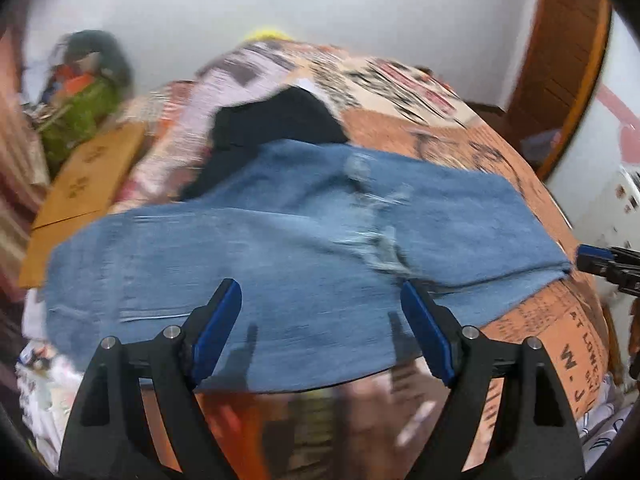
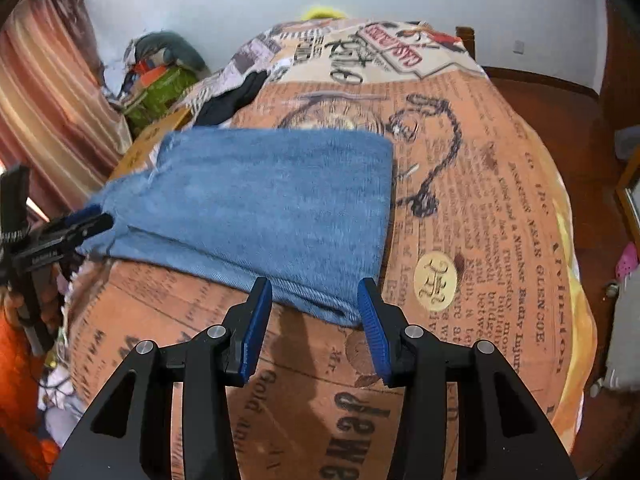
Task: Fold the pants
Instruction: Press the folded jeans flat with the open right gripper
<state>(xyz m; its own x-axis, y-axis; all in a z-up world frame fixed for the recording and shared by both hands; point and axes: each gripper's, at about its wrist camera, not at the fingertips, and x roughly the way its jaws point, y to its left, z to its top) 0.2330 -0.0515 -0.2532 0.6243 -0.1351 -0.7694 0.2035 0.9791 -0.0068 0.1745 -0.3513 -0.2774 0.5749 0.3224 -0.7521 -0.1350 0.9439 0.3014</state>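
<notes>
Jeans [image 2: 260, 196] lie on bedspread [image 2: 500, 208] lettered "GLENCOE"; left tongs [image 1: 320, 332] wide, right tongs [image 2: 316, 328] narrower, both empty.

Both my grippers tilt downward: left gripper [image 1: 320, 308] jaws spread wide and empty, right gripper [image 2: 316, 304] jaws half open, gripping nothing.

Jeans [image 2: 260, 200] atop bedspread [image 2: 480, 200]
</notes>
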